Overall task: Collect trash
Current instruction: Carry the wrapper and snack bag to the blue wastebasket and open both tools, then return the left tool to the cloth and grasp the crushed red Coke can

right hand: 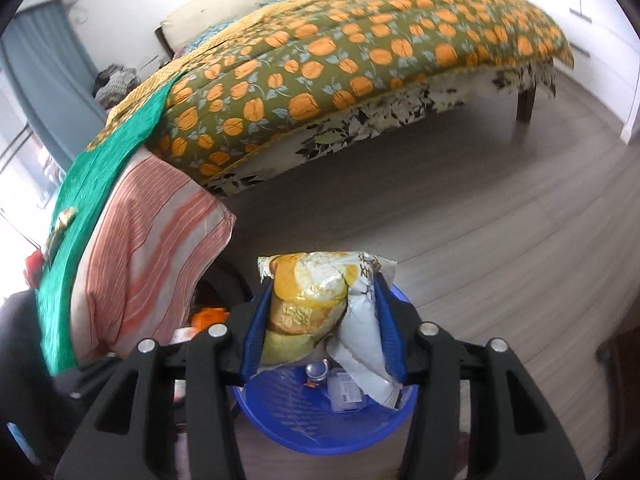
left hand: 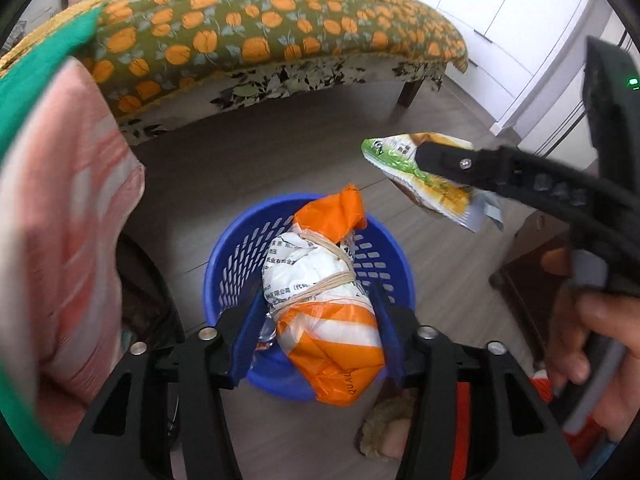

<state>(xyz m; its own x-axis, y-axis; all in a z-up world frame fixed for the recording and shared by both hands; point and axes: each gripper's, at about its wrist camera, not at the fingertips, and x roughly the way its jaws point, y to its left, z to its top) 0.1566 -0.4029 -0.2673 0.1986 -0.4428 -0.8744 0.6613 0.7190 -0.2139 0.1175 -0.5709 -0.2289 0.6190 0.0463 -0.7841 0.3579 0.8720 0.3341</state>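
In the left wrist view an orange-and-white plastic bundle (left hand: 320, 312), tied round with string, hangs between the blue pads of my left gripper (left hand: 318, 292), right over a blue slotted basket (left hand: 224, 264). A gap shows between the left pad and the bundle, so the jaws stand open around it. My right gripper (left hand: 424, 164) comes in from the right with a green and yellow snack packet (left hand: 384, 152). In the right wrist view the right gripper (right hand: 324, 284) is shut on that crumpled packet (right hand: 316, 292), just above the basket (right hand: 320, 444), which holds small clear items.
A bed with an orange-flowered quilt (right hand: 360, 60) stands behind the basket, its leg (left hand: 410, 92) on the grey plank floor. A pink striped cloth (left hand: 68, 220) and a green cloth (right hand: 100, 168) hang at the left. Dark wooden furniture (left hand: 532, 272) and a person's hand (left hand: 592, 340) are at the right.
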